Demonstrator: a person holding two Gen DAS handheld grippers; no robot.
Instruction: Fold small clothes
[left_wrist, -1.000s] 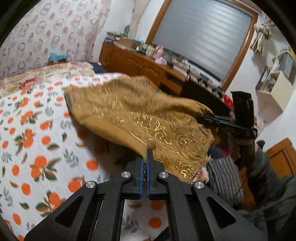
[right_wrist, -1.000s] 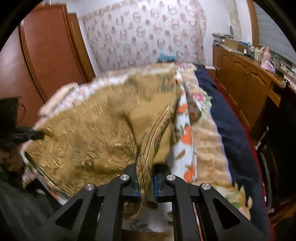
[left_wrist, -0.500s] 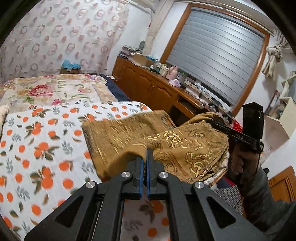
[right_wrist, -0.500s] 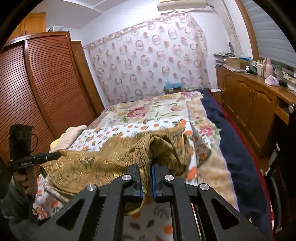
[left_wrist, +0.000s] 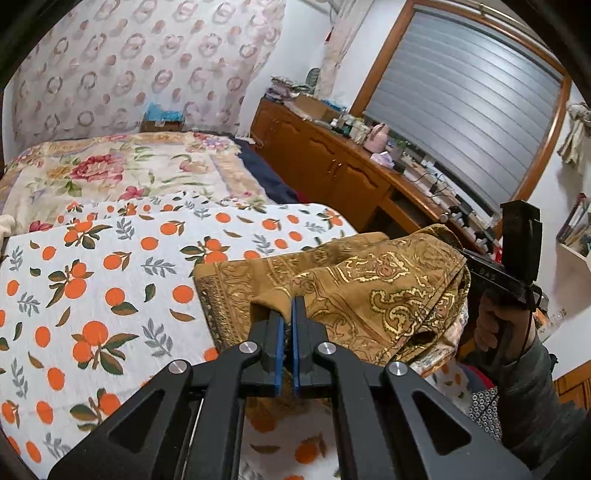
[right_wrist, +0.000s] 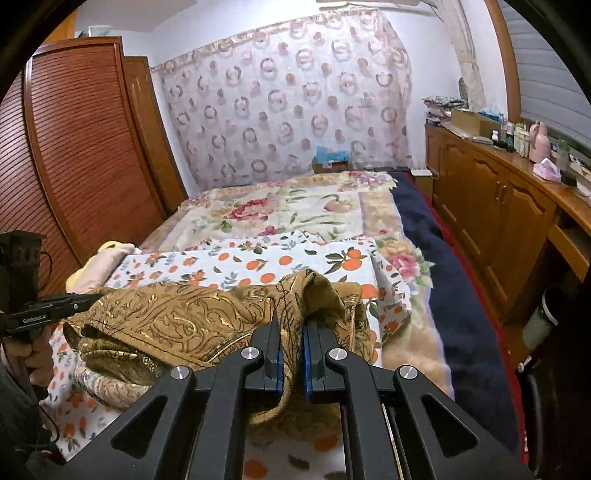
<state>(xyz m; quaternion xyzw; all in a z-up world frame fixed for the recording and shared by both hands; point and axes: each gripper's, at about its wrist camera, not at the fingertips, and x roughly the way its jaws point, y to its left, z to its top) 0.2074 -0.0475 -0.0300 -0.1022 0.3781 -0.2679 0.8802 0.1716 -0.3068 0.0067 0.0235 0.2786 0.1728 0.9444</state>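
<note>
Nearest the left wrist camera, the left gripper (left_wrist: 287, 314) is clamped, blue pads together, on a bunched corner of the mustard-brown cloth garment with gold scroll print (left_wrist: 369, 291); in the right wrist view the right gripper (right_wrist: 290, 328) pinches another gathered edge of it, a strip of fabric hanging down between its pads. The garment is stretched between the two tools, its long axis running across the near end of the bed from one gripper to the other, sagging onto the white bedsheet printed with oranges and leaves (left_wrist: 110, 266). What kind of garment it is cannot be made out, and its underside folds are hidden. A second ago it billowed high above the sheet; now it sits lower and flatter. Beyond lies a cream floral quilt (left_wrist: 122, 170), then the brown wooden sideboard (left_wrist: 332, 162) under the window.
</note>
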